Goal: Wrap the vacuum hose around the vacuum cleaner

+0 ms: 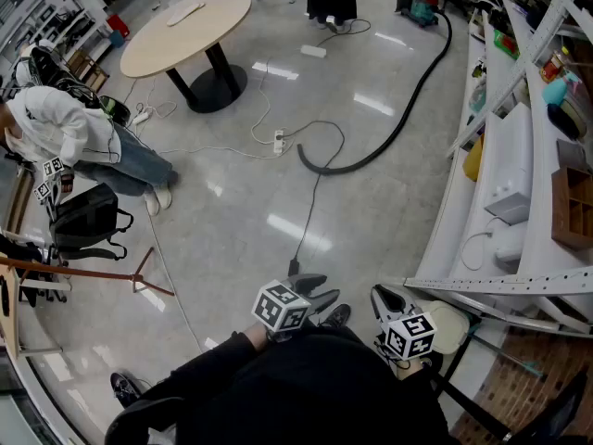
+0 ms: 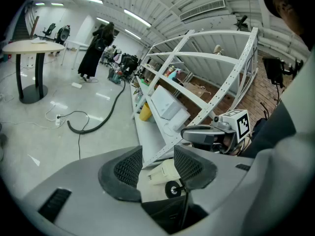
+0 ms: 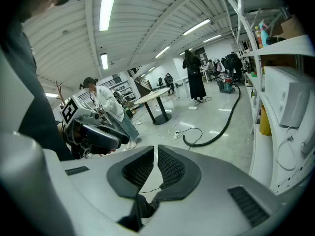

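left gripper [image 2: 157, 165] open, right gripper [image 3: 156, 164] closed, both empty; walking to the far hose [image 1: 408, 100] you may trip on the cable [image 1: 309, 213].

Bright, even light falls from long fluorescent ceiling tubes [image 3: 109, 4] — their glare lies in white patches on the glossy grey floor [image 1: 243, 202]. Shadows are soft. Both gripper views bend strongly at the edges, with black corners — all frames look sharp.

Vacuum hose [image 1: 409, 109]: black, lying in a curve across the floor.
Vacuum cleaner [image 1: 422, 7]: far end, by the shelving.
Left gripper [image 1: 313, 297], right gripper [image 1: 387, 302]: well apart from hose.
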The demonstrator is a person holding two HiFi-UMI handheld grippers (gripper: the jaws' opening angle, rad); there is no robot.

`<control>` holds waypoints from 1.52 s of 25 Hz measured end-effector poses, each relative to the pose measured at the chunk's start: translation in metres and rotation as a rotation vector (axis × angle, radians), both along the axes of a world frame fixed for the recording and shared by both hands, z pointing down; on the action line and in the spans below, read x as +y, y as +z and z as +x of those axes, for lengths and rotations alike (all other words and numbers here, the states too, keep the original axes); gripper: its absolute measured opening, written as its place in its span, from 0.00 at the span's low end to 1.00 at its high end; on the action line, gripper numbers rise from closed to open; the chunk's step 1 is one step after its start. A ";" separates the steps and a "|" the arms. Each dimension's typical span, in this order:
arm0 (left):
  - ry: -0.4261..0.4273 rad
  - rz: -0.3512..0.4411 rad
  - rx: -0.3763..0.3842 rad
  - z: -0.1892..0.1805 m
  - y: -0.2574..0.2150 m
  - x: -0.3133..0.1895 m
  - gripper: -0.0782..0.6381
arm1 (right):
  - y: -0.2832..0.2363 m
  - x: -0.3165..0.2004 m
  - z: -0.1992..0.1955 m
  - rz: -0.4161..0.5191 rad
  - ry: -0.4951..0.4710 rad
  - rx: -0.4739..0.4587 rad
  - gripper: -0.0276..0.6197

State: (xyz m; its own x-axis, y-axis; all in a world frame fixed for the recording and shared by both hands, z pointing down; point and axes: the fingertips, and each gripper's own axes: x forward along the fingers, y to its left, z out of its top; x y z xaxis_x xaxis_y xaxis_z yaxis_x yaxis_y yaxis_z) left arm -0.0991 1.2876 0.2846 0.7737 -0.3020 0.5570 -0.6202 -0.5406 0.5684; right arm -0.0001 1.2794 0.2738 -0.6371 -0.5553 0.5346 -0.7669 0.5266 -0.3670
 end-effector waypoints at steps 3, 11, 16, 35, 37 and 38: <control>-0.004 -0.001 -0.001 0.014 0.002 0.002 0.41 | 0.003 0.003 0.013 0.003 -0.011 0.004 0.10; -0.038 -0.007 -0.019 0.026 0.002 0.010 0.41 | 0.009 0.006 0.034 0.002 -0.034 0.002 0.10; -0.048 -0.006 -0.024 0.033 0.000 0.016 0.41 | 0.011 0.011 0.038 0.006 -0.057 -0.004 0.10; -0.206 -0.005 -0.069 -0.034 0.001 0.015 0.41 | 0.024 -0.013 -0.002 0.010 -0.057 -0.042 0.10; -0.206 0.012 -0.060 -0.042 -0.002 0.006 0.41 | 0.021 -0.022 -0.008 0.014 -0.062 -0.024 0.10; -0.209 0.023 -0.059 -0.047 -0.003 0.001 0.41 | 0.019 -0.028 -0.013 0.016 -0.063 -0.015 0.10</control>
